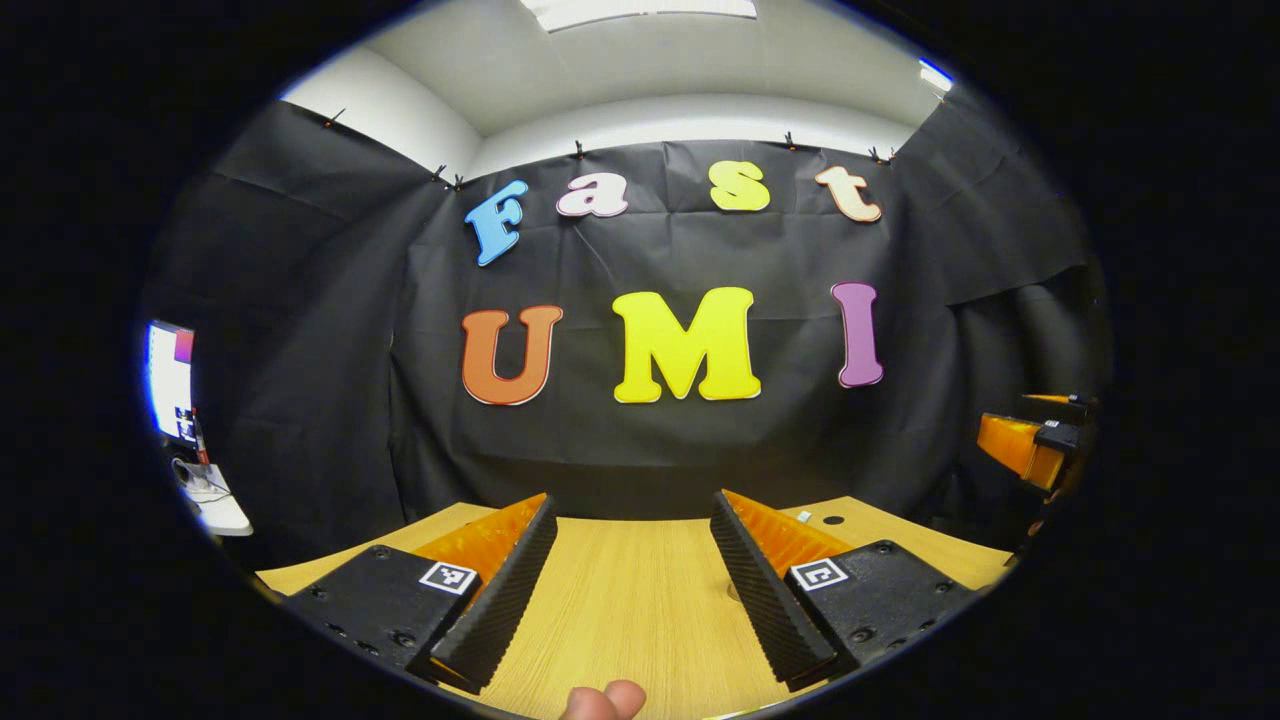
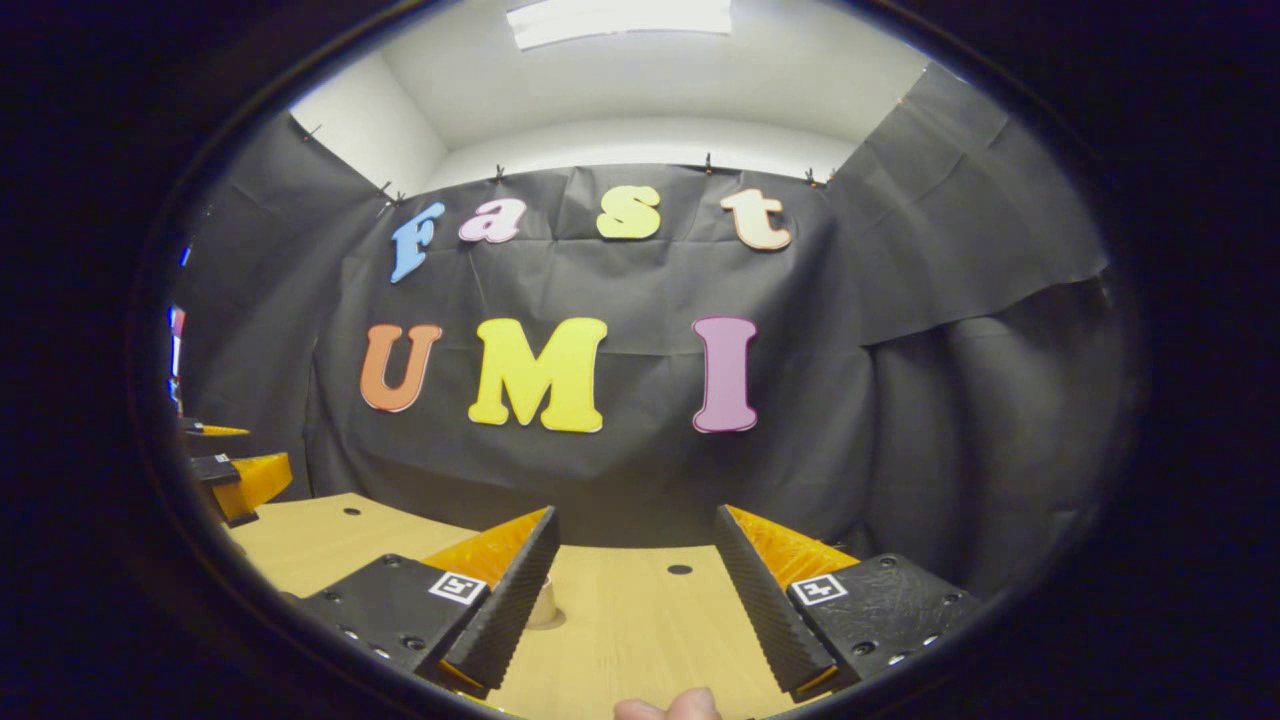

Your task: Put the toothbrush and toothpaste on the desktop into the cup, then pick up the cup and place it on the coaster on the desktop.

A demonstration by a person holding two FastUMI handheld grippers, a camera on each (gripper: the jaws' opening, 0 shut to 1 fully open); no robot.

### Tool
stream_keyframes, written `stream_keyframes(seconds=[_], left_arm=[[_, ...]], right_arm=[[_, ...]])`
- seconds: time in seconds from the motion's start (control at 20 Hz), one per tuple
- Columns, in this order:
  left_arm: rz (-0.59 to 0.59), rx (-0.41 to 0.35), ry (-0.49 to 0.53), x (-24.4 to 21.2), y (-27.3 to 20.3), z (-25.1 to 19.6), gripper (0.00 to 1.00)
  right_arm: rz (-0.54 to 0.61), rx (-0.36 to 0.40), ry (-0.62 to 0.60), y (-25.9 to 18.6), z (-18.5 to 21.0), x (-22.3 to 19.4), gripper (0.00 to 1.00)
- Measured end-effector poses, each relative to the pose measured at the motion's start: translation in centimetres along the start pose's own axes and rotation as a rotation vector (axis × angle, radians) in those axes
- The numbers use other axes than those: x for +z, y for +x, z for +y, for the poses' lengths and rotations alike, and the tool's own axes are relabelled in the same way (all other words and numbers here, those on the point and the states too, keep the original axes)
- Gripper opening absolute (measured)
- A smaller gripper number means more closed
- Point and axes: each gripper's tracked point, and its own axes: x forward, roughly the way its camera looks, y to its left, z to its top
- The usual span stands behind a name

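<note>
Here we hold both claws level over the desktop [image 1: 620, 600], left gripper [image 1: 632, 575] and right gripper [image 2: 632, 590] each spread wide and empty; a pale round thing [image 2: 543, 605], perhaps the cup, sits just behind the right gripper's left finger, nearer that hand. Toothbrush, toothpaste and coaster we cannot place; the other gripper [image 1: 1030, 445] hangs far right.

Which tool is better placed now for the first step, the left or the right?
Probably the right tool: open, with a small beige round object beside its finger. The left tool, also open, faces bare desktop.
</note>
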Motion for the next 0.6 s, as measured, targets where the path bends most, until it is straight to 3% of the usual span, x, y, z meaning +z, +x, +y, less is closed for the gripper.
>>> stream_keyframes(seconds=[0.6], left_arm=[[0.021, -0.034, -0.016, -0.4, 0.5, -0.7, 0.98]], right_arm=[[0.003, -0.021, 0.003, -0.9, -0.3, -0.4, 0.94]])
